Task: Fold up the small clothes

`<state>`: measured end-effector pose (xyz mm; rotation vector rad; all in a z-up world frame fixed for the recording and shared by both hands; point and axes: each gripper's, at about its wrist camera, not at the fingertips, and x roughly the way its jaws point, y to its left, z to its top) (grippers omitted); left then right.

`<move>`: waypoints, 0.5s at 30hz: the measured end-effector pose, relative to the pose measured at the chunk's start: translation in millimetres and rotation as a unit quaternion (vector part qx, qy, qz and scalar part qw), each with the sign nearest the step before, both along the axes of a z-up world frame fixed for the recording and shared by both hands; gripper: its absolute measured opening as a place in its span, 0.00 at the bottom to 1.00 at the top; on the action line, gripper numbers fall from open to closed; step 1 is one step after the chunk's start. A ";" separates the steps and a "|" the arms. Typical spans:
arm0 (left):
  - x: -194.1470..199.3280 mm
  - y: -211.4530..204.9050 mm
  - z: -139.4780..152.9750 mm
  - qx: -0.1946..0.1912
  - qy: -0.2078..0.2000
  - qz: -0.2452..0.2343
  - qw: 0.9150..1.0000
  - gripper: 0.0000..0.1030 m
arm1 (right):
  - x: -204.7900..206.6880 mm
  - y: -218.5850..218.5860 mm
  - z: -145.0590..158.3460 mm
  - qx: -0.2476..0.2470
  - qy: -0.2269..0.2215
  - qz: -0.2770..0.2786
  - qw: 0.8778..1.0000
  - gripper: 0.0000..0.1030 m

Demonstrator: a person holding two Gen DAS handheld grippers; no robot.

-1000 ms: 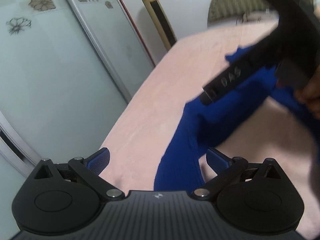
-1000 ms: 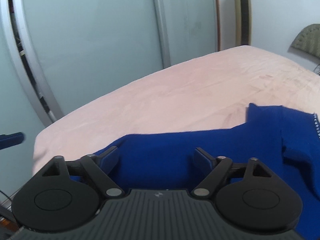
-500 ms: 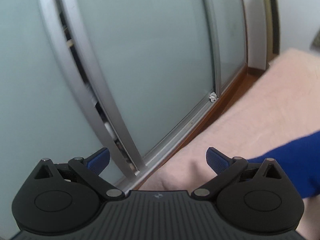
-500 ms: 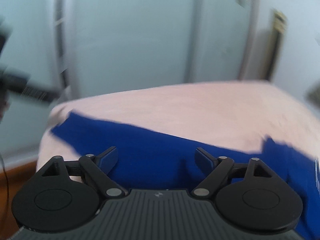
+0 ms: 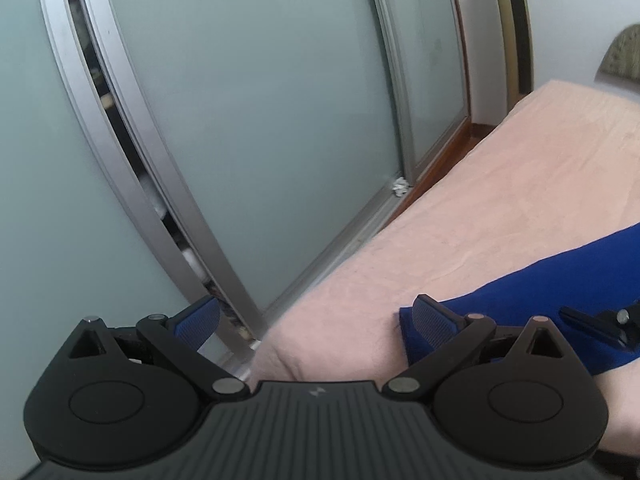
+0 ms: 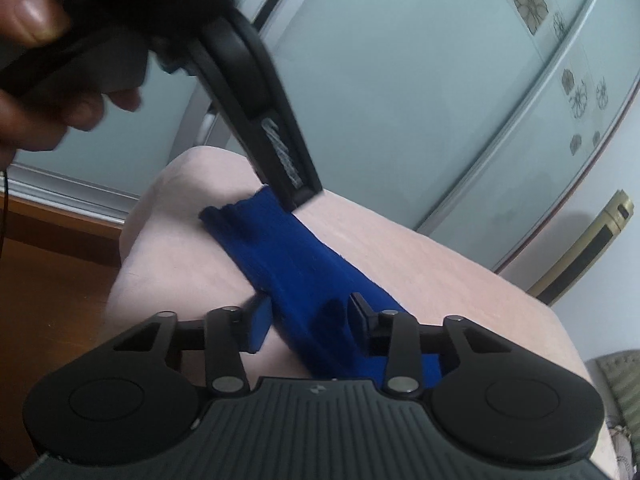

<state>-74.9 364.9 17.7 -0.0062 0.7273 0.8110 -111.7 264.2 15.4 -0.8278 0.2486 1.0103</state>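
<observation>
Now your left gripper (image 5: pixel 316 318) hangs with fingers wide apart at the end of the blue knit sleeve (image 6: pixel 292 264) on the pink bedspread (image 5: pixel 500 208), while your right gripper (image 6: pixel 306 322) is closing around its middle.

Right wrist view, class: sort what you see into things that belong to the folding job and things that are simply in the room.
Part of the job:
- blue garment
- pink bed cover it lies on
- right gripper, closing with blue cloth between its fingers
- left gripper, open, beside the garment's end

Just in the room:
- frosted sliding doors
- wooden floor
- gold-framed panel
</observation>
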 end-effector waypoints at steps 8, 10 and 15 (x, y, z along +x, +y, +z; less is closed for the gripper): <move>0.3 1.6 2.2 0.002 0.004 0.005 1.000 1.00 | -5.1 16.2 -8.5 -0.007 -0.046 0.000 0.999 0.24; 1.1 2.6 1.7 0.005 0.007 0.005 1.000 1.00 | -0.8 20.5 -10.1 -0.009 -0.034 0.003 0.999 0.13; -1.9 7.5 3.9 0.004 0.000 0.017 1.000 1.00 | 3.9 14.6 -3.3 0.011 0.015 -0.008 1.000 0.03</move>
